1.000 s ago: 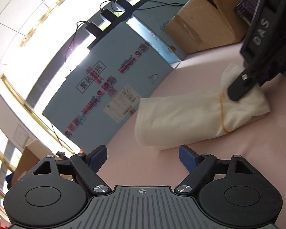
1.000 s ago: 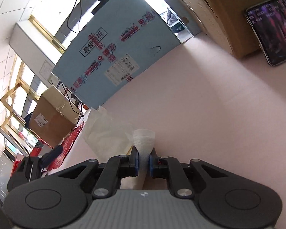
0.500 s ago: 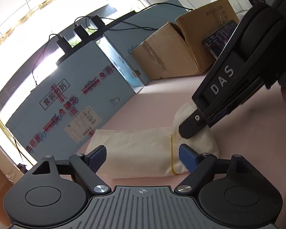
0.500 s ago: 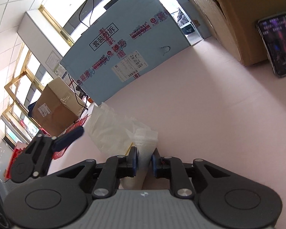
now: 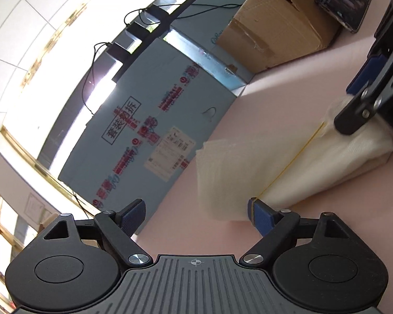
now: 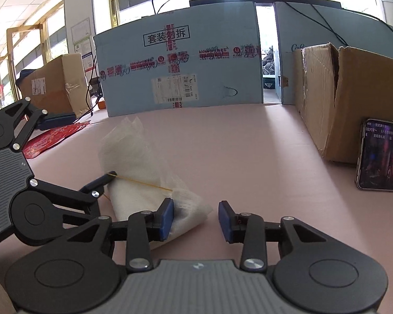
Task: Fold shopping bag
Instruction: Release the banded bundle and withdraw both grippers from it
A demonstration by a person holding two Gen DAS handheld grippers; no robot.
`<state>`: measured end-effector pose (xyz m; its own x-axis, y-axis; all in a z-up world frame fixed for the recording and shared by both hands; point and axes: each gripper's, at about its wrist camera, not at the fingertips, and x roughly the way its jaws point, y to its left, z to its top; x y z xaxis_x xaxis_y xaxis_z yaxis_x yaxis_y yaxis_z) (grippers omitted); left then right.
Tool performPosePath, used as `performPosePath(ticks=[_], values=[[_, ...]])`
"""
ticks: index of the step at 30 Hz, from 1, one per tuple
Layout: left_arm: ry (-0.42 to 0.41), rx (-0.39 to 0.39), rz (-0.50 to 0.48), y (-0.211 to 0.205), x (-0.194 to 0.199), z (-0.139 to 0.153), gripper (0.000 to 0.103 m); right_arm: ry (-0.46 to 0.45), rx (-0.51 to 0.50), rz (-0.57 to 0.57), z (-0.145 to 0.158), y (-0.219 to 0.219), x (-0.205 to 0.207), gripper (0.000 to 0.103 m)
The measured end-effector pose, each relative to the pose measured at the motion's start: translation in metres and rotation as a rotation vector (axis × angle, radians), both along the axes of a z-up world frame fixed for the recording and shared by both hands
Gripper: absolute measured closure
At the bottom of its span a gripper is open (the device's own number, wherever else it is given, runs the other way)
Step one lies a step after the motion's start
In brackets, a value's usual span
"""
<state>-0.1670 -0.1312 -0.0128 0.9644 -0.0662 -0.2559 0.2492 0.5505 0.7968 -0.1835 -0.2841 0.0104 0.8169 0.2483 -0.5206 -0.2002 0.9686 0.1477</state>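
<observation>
A folded white shopping bag [image 6: 146,172] is seen lying on the pink tabletop [image 6: 262,157], bundled into a long roll with a thin yellow rubber band [image 6: 141,181] around it. In the right wrist view the roll lies to the left of centre, its near end just beside the left pad of the right gripper [image 6: 196,219]. That gripper's jaws are spread wide and nothing is held between them; only bare tabletop is seen in the gap.

The left gripper [image 5: 196,216] is likewise spread wide. Its right fingertip [image 5: 259,216] is set against the bag's edge, where the rubber band is hooked over the pad and drawn taut across the roll. The other fingertip is held out well clear of the bag. In the right wrist view the same gripper [image 6: 77,151] is seen at the left, one finger reaching onto the bag.

Behind the bag, a large light-blue carton [image 6: 178,70] with red printed tape and a shipping label is stood along the far edge of the table, and a second blue panel [image 6: 327,39] is stood beside it. To the right, an open brown cardboard box [image 6: 348,99] is placed, and a smartphone [image 6: 382,154] with a lit screen is propped against it. Another brown box [image 6: 55,83] and a red patterned item [image 6: 52,137] are seen at the far left, beyond the table.
</observation>
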Motion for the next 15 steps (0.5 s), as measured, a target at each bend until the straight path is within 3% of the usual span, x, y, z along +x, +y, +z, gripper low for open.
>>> performPosePath(ticks=[1,4,8,12,13,15], values=[[0.013,-0.015,-0.032,0.006,0.003,0.003,0.015,-0.005,0.002,0.002,-0.001,-0.001,0.000,0.064],[0.226,-0.216,-0.180,0.020,0.024,0.033,0.015,-0.017,-0.006,0.005,-0.001,0.000,-0.001,0.064],[0.475,-0.424,-0.299,0.045,0.053,0.065,0.015,-0.018,0.013,0.002,-0.002,-0.002,0.001,0.064],[0.447,-0.461,-0.326,0.043,0.041,0.076,0.014,-0.024,0.010,0.000,-0.002,-0.001,0.001,0.064],[0.450,-0.431,-0.339,0.036,0.037,0.073,0.013,-0.025,0.010,0.000,-0.002,-0.001,0.001,0.064],[0.458,-0.287,-0.367,0.005,0.024,0.058,0.013,-0.026,0.012,-0.001,-0.002,-0.001,0.002,0.064]])
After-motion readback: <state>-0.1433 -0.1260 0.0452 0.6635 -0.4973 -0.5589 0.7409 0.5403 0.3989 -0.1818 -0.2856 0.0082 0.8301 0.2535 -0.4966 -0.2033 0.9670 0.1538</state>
